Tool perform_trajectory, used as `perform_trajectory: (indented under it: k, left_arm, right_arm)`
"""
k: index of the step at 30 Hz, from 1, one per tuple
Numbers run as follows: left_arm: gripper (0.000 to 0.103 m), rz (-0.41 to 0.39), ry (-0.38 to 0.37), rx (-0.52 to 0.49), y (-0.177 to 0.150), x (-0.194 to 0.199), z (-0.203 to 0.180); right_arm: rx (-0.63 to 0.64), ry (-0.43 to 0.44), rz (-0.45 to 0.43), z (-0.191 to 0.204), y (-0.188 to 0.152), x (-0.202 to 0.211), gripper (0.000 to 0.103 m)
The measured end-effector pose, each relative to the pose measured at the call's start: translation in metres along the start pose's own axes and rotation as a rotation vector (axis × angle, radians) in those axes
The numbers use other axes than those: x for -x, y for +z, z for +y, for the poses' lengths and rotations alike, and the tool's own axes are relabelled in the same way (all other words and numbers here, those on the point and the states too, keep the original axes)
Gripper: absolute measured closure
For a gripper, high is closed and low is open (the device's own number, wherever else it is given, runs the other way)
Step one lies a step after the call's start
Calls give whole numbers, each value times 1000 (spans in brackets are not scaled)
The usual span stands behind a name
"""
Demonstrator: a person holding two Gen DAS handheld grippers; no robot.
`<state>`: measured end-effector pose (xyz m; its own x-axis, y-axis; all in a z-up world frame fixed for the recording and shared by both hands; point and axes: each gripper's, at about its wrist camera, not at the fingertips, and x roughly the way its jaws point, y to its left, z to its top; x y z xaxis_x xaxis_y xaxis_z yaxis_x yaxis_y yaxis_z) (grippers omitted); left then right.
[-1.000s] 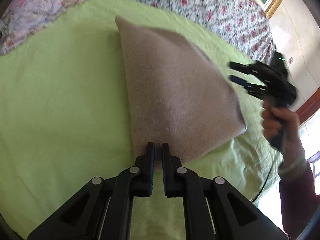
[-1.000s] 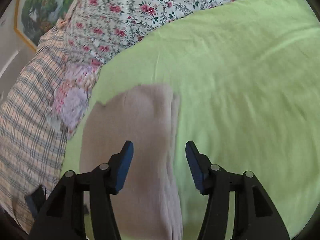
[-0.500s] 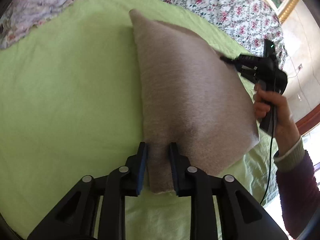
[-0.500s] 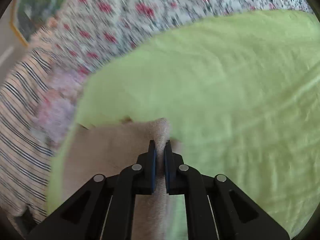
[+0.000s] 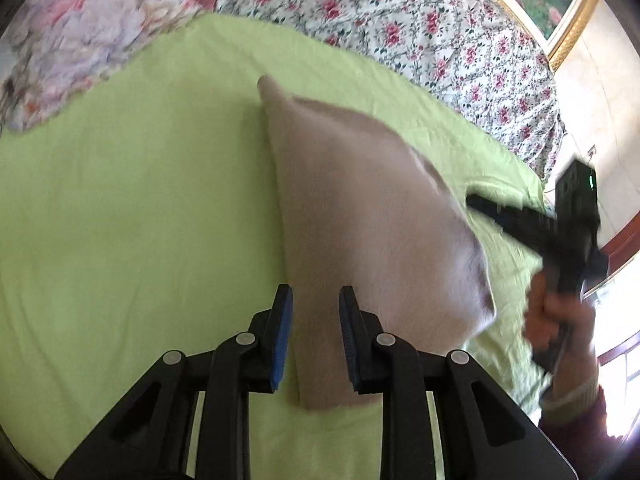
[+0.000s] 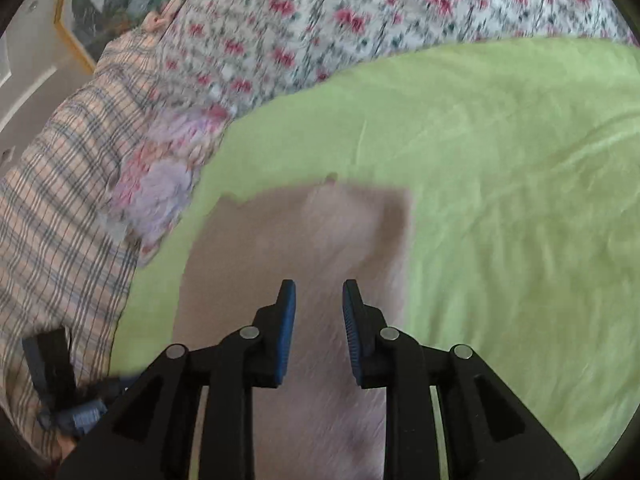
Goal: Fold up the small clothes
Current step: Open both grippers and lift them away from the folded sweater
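A beige fuzzy garment (image 5: 368, 216) lies folded on the light green sheet (image 5: 132, 208). My left gripper (image 5: 315, 304) is open, its fingers either side of the garment's near edge, gripping nothing. My right gripper (image 6: 319, 296) is open above the garment (image 6: 304, 264) in the right wrist view. The right gripper (image 5: 480, 205) also shows at the right of the left wrist view, blurred, held by a hand just off the garment's right side.
A floral quilt (image 5: 400, 20) lies along the far side of the green sheet (image 6: 500, 200). A plaid cloth (image 6: 52, 216) lies at the left of the right wrist view. A framed picture (image 5: 560, 8) hangs on the wall.
Both grippers have opened and let go of the garment. The right gripper, shut on the garment's edge half a second ago, has drawn back. The garment now lies flat.
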<state>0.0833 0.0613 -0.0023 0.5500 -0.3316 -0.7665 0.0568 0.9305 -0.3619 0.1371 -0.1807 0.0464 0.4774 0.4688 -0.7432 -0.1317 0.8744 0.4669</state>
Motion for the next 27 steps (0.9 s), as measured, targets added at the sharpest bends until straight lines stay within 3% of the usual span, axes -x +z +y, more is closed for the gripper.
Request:
perform_trajectory:
  k: [3,6,9,12,18,27]
  left_arm:
    - [62,-10,-16,15,28,-9,0]
    - [58,-7,-27,25,50,-26,-1]
    - [53,35,84,-15,59,-57,-4]
    - [42,47,132,-15,63,-75,1]
    - [44,21,99,9,58,-54,8]
    - [49,-32,73,36,8,0,0]
  right_arm:
    - [-11,24,19,-1,-19,0,78]
    - [-18,7,20,-8,-30,0,78]
    - [-43,12,41,-19,-30,-12,80]
    - [-35,4,49,-20,-30,-15,81]
    - [-41,13,9,-5,-36,12,78]
    - [-22,69,-79,20,-54,60,78]
